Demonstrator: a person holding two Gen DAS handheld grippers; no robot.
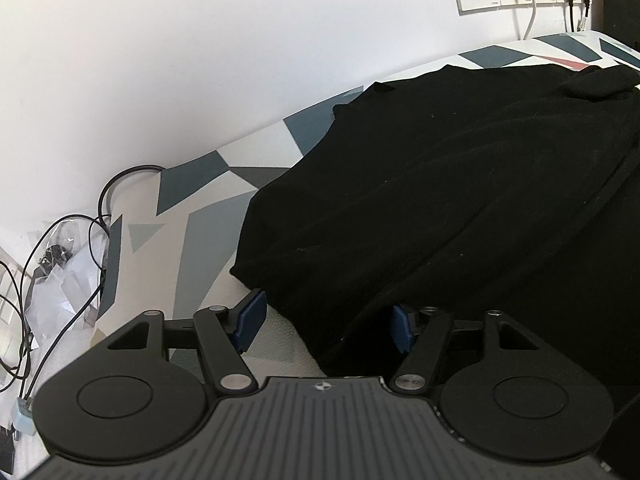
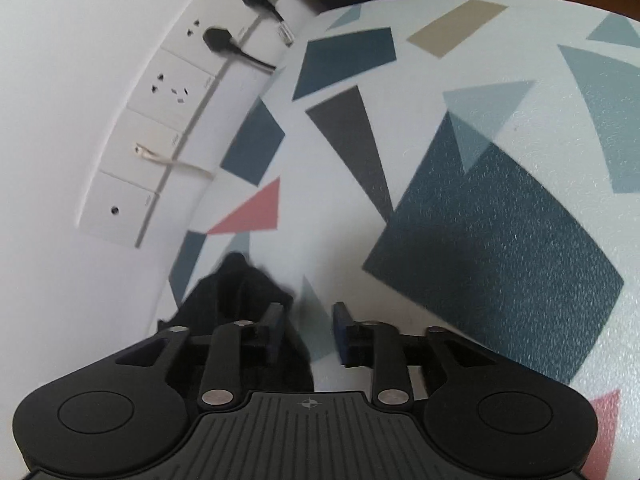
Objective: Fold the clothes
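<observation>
Black garment [image 1: 460, 200] lay spread over the patterned bench [image 1: 208, 216], reaching toward its wall-side edge; a misgrasp looked the likeliest fault, since the left gripper [image 1: 326, 322] stood wide with only the near hem between its fingers [image 1: 252, 316], unpinched, so a closing might catch one layer or none; the right gripper [image 2: 308, 330] was partly parted and gripping nothing, one finger just beside a dark fold, and could drag it askew.
</observation>
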